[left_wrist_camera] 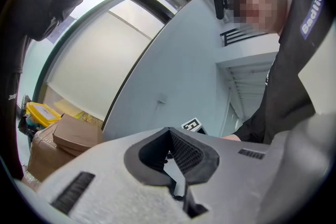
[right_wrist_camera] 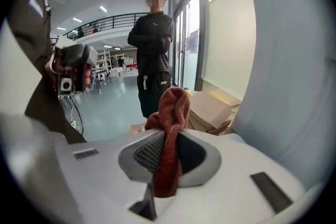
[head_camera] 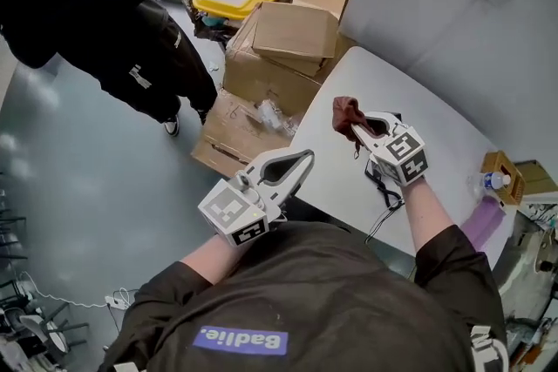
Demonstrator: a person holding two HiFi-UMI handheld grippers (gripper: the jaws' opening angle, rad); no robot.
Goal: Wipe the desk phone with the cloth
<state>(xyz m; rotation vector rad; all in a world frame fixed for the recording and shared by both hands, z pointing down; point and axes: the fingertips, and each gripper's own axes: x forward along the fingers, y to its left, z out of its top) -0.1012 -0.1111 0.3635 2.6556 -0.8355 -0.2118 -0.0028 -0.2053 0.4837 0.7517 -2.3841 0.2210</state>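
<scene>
White table (head_camera: pixel 440 131): right hand-held gripper (head_camera: pixel 356 130) clamps red cloth (head_camera: pixel 345 112); left hand-held gripper (head_camera: pixel 307 158) closed, empty

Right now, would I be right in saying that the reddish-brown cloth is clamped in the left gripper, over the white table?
Not quite: the cloth is clamped in the right gripper, not the left. The right gripper view shows it pinched between that gripper's jaws, while the left gripper is shut on nothing. The rest holds: the cloth is reddish-brown and held over the white table.

Boxes (head_camera: pixel 292 32) left of table (head_camera: pixel 410 100)
</scene>
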